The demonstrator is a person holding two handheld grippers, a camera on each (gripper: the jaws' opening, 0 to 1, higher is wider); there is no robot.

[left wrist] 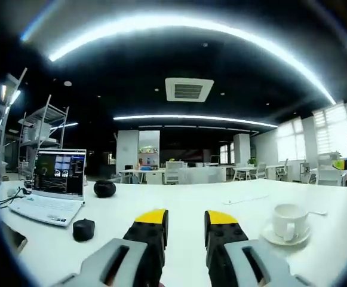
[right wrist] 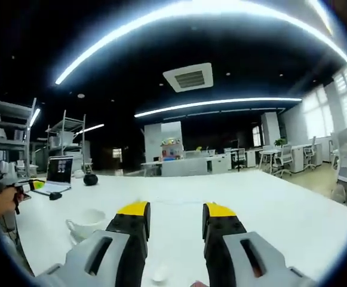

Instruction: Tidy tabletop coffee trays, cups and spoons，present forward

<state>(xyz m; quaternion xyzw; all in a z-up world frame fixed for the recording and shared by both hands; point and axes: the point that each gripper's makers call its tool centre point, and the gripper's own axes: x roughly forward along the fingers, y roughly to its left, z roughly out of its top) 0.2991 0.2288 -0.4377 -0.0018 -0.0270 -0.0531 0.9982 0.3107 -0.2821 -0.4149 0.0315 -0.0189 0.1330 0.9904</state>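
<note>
A white coffee cup [left wrist: 289, 220] stands upright on a white saucer [left wrist: 281, 238] on the white table, to the right of my left gripper [left wrist: 185, 222]. A thin pale handle, maybe a spoon [left wrist: 318, 211], lies just behind the saucer. The left gripper's yellow-tipped jaws are open with nothing between them. In the right gripper view the same cup [right wrist: 87, 222] sits low on the left, just beside the left jaw of my right gripper [right wrist: 176, 214]. That gripper is open too. A small white object [right wrist: 160, 275] lies on the table between its jaws.
An open laptop [left wrist: 52, 190] sits at the table's left end with two black objects [left wrist: 104, 188] [left wrist: 83, 229] near it. A thin cable [left wrist: 245, 199] lies mid-table. A person's hand [right wrist: 0, 202] shows at the left edge. Office desks and chairs stand beyond the bare table [right wrist: 281, 209].
</note>
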